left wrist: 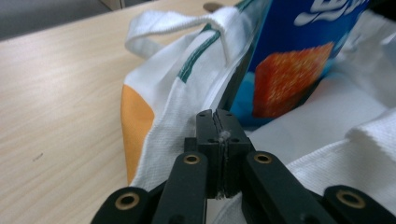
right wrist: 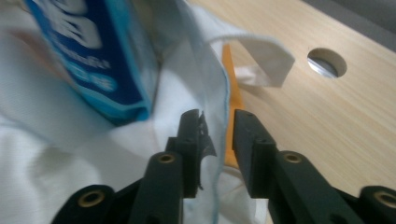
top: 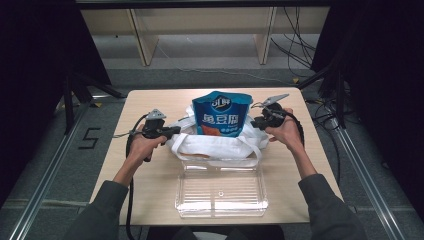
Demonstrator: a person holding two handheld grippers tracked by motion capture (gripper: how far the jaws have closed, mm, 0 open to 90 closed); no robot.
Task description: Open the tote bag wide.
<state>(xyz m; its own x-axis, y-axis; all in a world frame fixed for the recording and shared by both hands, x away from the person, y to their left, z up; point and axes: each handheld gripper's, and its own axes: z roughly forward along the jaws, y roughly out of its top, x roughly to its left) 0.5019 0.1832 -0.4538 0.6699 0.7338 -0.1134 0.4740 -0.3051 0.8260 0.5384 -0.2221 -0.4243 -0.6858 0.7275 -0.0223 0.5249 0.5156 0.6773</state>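
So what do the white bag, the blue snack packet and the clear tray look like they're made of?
White tote bag: woven cloth, matte; a ribbed weave shows in the left gripper view.
Blue snack packet: likely plastic film, glossy with printed graphics.
Clear tray: seemingly rigid transparent plastic, with the table visible through it.

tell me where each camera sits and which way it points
High view: fixed above the person's side, looking forward and down on the table, white bag and clear tray; both forearms show.
Left gripper view: rides the left claw, looking along its jaws, shut on the bag's edge.
Right gripper view: rides the right claw, its jaws apart around the bag's rim.
All three share the blue snack pack in the bag.
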